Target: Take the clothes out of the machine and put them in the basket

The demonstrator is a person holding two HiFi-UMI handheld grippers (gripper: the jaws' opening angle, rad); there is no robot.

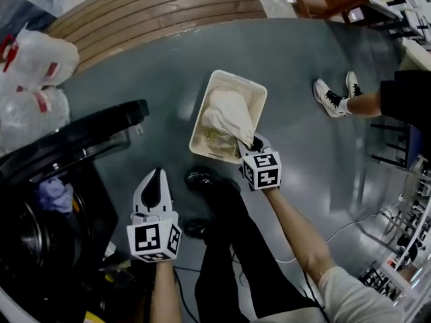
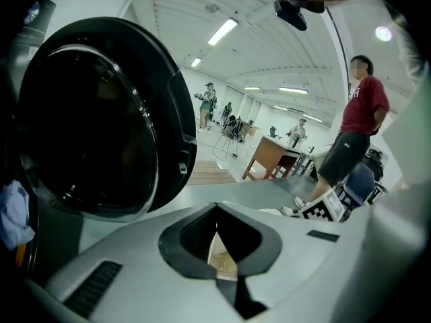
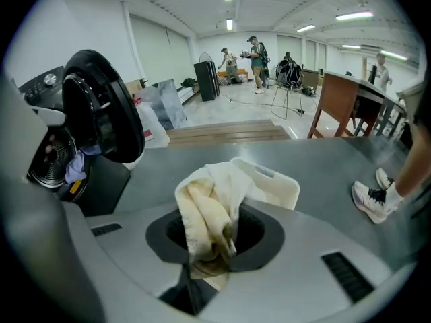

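My right fingers point(image 3: 190, 289) are closed on a cream towel point(image 3: 205, 214), which hangs just in front of them, over the basket point(image 3: 279, 184) beyond. I judge the towel soft, light and floppy, so a pinch on a bunched fold should be enough. My left fingers point(image 2: 244, 295) are together and empty.

Two grippers point(image 1: 156, 180) point(image 1: 250, 145), one basket point(image 1: 225, 79), one machine point(image 1: 40, 247), one cream towel point(image 1: 225, 116), one lilac garment point(image 1: 55, 195)

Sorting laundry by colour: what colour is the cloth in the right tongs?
The cloth is cream-white, clearest in the right gripper view.
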